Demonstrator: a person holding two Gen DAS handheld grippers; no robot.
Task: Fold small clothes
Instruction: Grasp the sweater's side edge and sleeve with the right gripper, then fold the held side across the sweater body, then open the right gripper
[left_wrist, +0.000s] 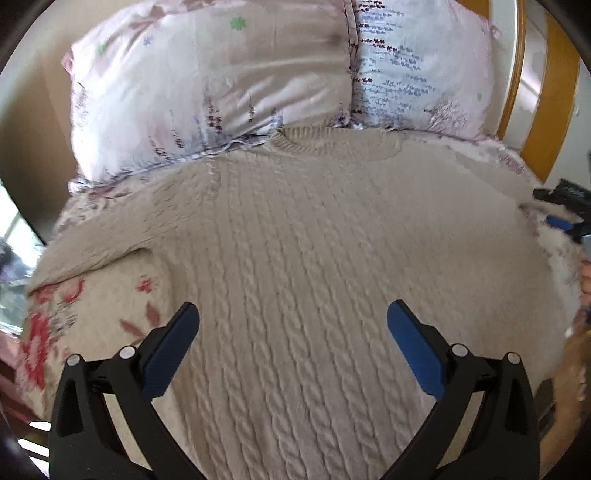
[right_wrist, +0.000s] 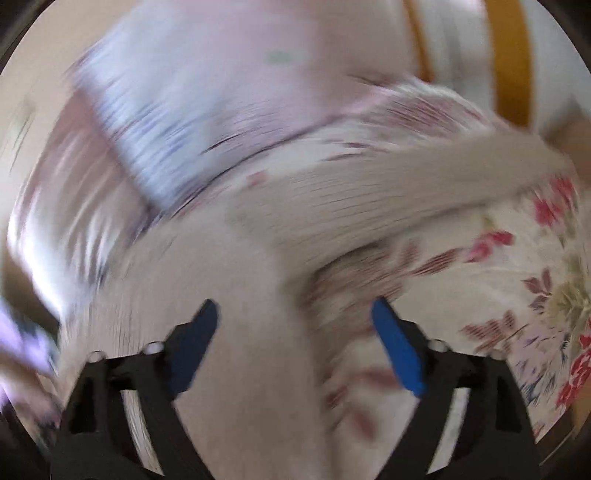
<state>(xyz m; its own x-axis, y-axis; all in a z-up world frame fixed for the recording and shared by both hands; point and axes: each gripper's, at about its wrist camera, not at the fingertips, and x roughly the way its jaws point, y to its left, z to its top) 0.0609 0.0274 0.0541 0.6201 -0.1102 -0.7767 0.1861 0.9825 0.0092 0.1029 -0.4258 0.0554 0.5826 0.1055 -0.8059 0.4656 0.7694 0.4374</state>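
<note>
Flowery bed sheet (left_wrist: 55, 332) holds a flat beige sweater (left_wrist: 295, 258); left tool (left_wrist: 293, 325) and right tool (right_wrist: 295, 321) both gape apart, holding nothing.

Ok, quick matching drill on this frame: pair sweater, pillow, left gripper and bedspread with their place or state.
1 sweater
2 pillow
3 left gripper
4 bedspread

a open, holding nothing
b red flowers, under the knit
c beige cable knit, spread flat
d at the head, beyond the collar

Pairs: 1-c, 2-d, 3-a, 4-b
</note>
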